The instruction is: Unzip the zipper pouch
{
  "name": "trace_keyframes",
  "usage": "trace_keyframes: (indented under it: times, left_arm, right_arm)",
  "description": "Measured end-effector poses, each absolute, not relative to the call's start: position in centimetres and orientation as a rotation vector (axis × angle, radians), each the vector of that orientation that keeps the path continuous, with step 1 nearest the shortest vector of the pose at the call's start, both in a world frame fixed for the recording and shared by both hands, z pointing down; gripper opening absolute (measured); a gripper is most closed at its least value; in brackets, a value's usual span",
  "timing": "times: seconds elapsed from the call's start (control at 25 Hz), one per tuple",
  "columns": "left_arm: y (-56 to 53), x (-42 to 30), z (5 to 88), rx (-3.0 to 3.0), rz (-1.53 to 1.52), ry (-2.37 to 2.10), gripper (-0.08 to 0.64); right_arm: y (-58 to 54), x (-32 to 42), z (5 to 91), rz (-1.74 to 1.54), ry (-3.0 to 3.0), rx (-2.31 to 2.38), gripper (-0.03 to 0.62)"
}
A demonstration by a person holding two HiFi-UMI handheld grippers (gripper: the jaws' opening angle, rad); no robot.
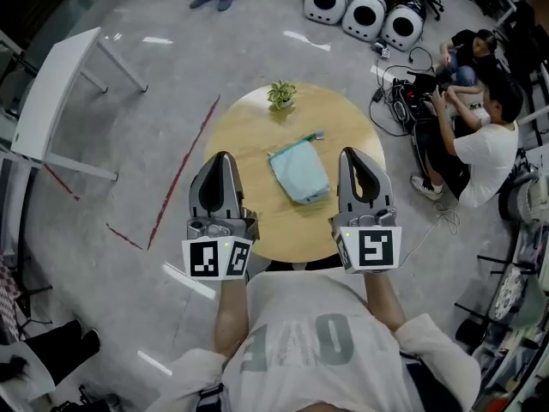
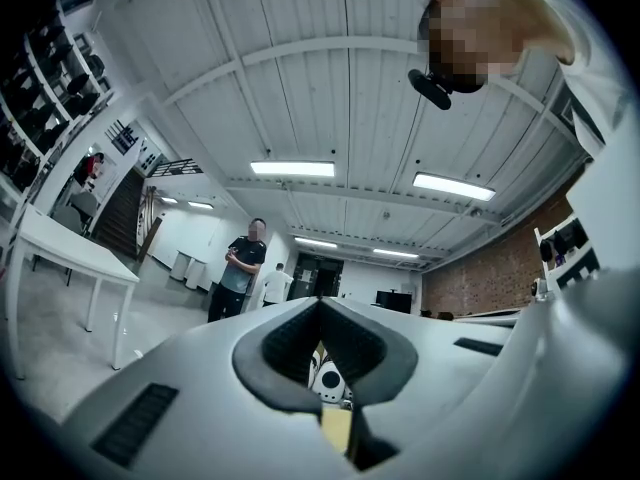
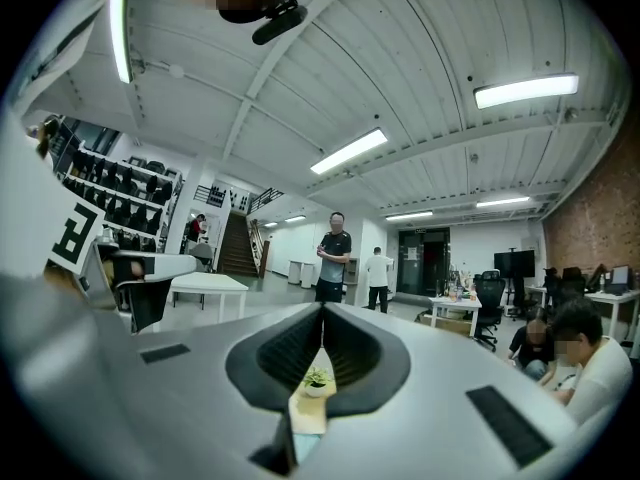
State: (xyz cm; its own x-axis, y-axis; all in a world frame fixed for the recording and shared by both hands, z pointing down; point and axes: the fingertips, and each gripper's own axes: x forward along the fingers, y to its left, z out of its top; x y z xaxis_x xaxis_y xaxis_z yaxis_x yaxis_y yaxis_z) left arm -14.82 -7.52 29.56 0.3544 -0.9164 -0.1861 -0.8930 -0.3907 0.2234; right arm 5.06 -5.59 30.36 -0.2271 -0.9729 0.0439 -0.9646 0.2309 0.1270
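Mint-green fabric, soft and light: the zipper pouch [image 1: 299,176] lies flat on the bench [image 1: 244,131], ahead of my left hand-held gripper [image 1: 222,156] and my right hand-held gripper [image 1: 351,154], between them and a little nearer the right. Both are pressed together, holding nothing. I judge the pouch will crumple and slide, so one should pin a corner while the other takes the pull tab [image 1: 319,134] at its far edge. I can read no print on it.

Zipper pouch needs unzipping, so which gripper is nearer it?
Right. The right gripper is close beside the zipper pouch, on its right; the left gripper is farther off, to its left.
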Motion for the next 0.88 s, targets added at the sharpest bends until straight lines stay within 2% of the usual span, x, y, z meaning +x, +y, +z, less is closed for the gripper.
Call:
trace_keyframes:
  times: [0.44,0.68,0.72,0.8,0.88]
  left_arm:
    - [-8.7,-13.0,30.9,2.414,-0.445,-1.741,0.029]
    - [-11.0,-11.9,35.0,2.305,-0.377,-1.614,0.032]
    - [-11.4,-11.8,36.1,2.282,-0.359,-1.583,0.042]
    - [-12.2,-11.6,38.6,2.234,-0.31,-1.535,0.137]
    - [-12.9,-11.5,41.3,2.18,-0.259,-1.504,0.177]
  right_arm:
    - [-8.5,6.9,31.3,-0.092,-2.475,1.781,0.029]
    - [-9.5,7.5,32.0,-0.061,-2.48,1.762,0.03]
    - [-9.5,7.6,32.2,-0.055,-2.476,1.761,0.029]
    - [-9.6,7.8,32.6,-0.039,-2.464,1.763,0.03]
    - [-9.8,8.2,33.2,-0.019,-2.45,1.767,0.03]
